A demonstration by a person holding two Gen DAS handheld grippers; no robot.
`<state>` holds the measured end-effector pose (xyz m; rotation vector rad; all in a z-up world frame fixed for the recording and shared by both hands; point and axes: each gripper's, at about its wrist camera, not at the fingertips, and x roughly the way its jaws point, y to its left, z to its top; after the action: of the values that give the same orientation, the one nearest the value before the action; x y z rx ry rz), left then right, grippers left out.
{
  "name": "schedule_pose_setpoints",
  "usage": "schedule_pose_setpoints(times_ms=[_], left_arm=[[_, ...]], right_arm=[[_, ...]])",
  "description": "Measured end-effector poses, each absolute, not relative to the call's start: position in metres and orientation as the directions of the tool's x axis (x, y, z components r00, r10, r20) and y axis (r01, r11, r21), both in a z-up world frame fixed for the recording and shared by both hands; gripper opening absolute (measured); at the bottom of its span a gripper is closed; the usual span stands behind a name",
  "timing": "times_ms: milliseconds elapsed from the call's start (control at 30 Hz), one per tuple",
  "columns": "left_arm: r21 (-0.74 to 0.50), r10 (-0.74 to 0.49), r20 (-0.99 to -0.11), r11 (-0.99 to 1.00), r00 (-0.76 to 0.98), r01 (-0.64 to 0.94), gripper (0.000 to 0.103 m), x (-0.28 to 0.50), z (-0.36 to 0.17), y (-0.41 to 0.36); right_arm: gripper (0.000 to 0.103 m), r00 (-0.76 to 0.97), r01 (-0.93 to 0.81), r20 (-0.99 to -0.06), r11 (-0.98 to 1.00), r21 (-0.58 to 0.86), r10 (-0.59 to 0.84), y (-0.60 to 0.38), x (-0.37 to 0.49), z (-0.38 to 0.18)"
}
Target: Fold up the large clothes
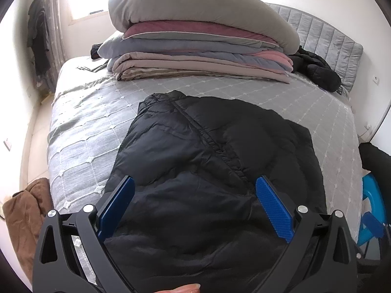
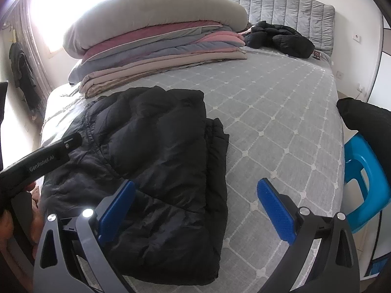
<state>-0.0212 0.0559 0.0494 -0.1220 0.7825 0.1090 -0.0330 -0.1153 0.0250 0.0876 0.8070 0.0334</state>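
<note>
both hand-held grippers, left [image 1: 194, 205] and right [image 2: 195, 207], gape empty over the folded black jacket [image 2: 156, 156], bare bedspread [image 2: 281, 127] rightward.

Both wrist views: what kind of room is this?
Most likely a bedroom. A bed with a grey quilted cover and padded headboard fills both views, folded bedding is stacked near its head, and a black puffer jacket lies spread on the cover. Curtains hang by a bright window.
</note>
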Motion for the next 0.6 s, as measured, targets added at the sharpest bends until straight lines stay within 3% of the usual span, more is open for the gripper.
schedule_pose_setpoints(times_ms=[600], left_arm=[[-0.082, -0.011, -0.721, 0.994, 0.693, -0.07, 0.095, -0.039, 0.054, 0.055]], right_arm=[[0.096, 0.686, 0.004, -0.721, 0.989, 0.145, 0.103, -0.125, -0.026, 0.028]])
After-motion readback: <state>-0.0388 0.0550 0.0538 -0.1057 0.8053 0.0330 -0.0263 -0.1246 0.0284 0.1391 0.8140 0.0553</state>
